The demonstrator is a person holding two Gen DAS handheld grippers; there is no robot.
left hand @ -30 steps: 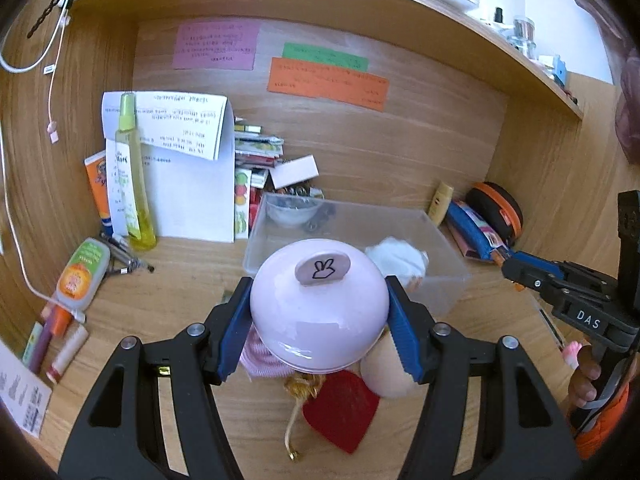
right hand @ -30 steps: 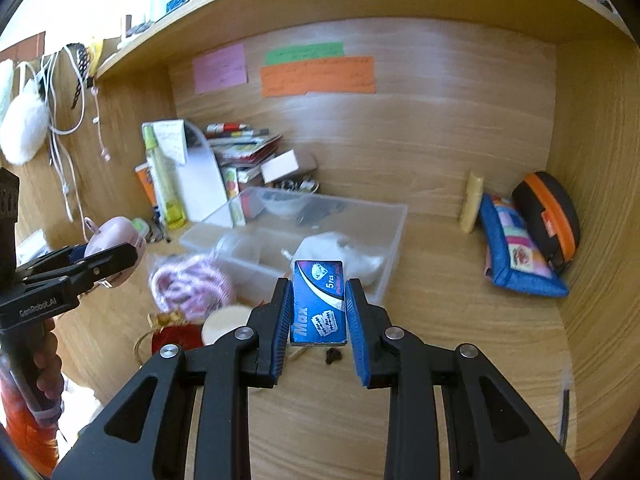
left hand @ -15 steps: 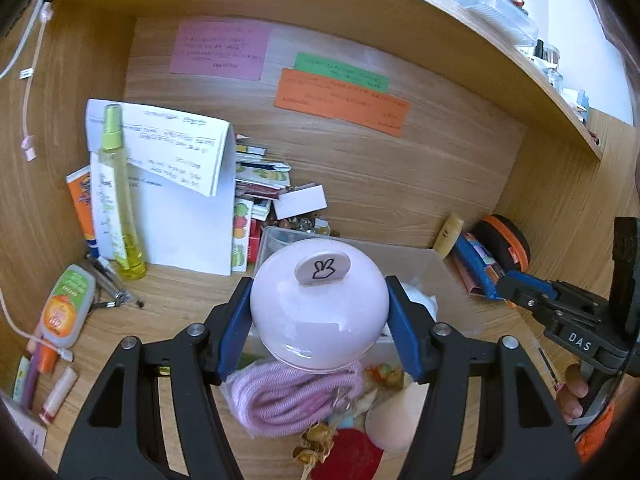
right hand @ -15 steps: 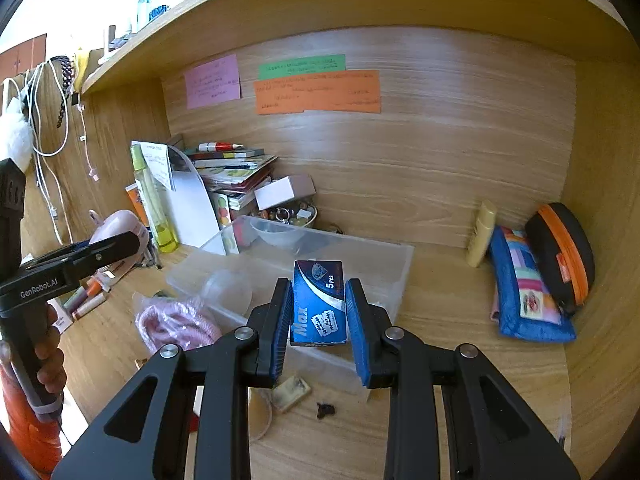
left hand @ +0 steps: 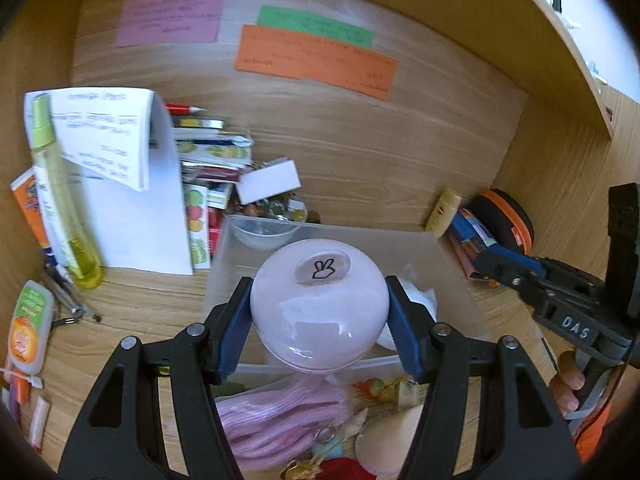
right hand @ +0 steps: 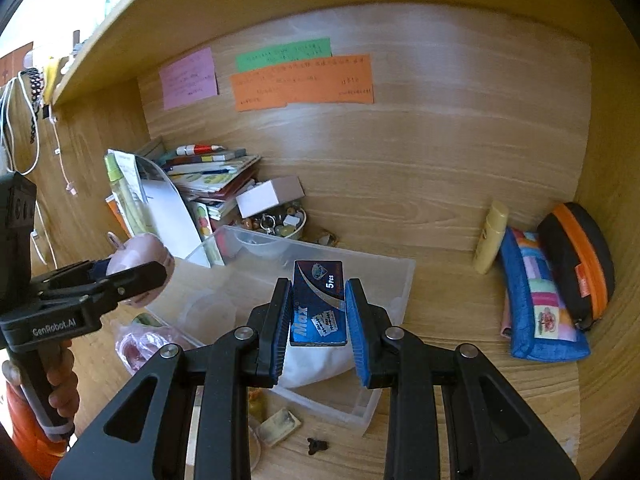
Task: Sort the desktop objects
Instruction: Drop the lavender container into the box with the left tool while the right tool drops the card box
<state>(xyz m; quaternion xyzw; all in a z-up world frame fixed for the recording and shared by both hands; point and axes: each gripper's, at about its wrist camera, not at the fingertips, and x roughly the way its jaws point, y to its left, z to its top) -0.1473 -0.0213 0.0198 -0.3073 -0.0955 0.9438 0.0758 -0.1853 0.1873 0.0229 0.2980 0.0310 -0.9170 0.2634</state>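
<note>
My left gripper (left hand: 320,316) is shut on a round pink case with a rabbit mark (left hand: 318,308) and holds it above the near edge of the clear plastic bin (left hand: 440,256). It also shows in the right wrist view (right hand: 138,258). My right gripper (right hand: 318,312) is shut on a small blue "Max" box (right hand: 318,304), held above the bin (right hand: 394,280). A white soft item (right hand: 316,364) and a small clear bowl (left hand: 262,236) lie in the bin.
A pink yarn bundle (left hand: 276,420), trinkets and a round tan pad (left hand: 390,436) lie in front of the bin. Books, papers (left hand: 132,208) and a yellow bottle (left hand: 64,208) stand at left. A blue pouch (right hand: 536,304) and orange-black case (right hand: 580,264) sit at right.
Both grippers have risen and moved forward toward the bin with their objects still held. The pink case and the blue box are now over the bin.
</note>
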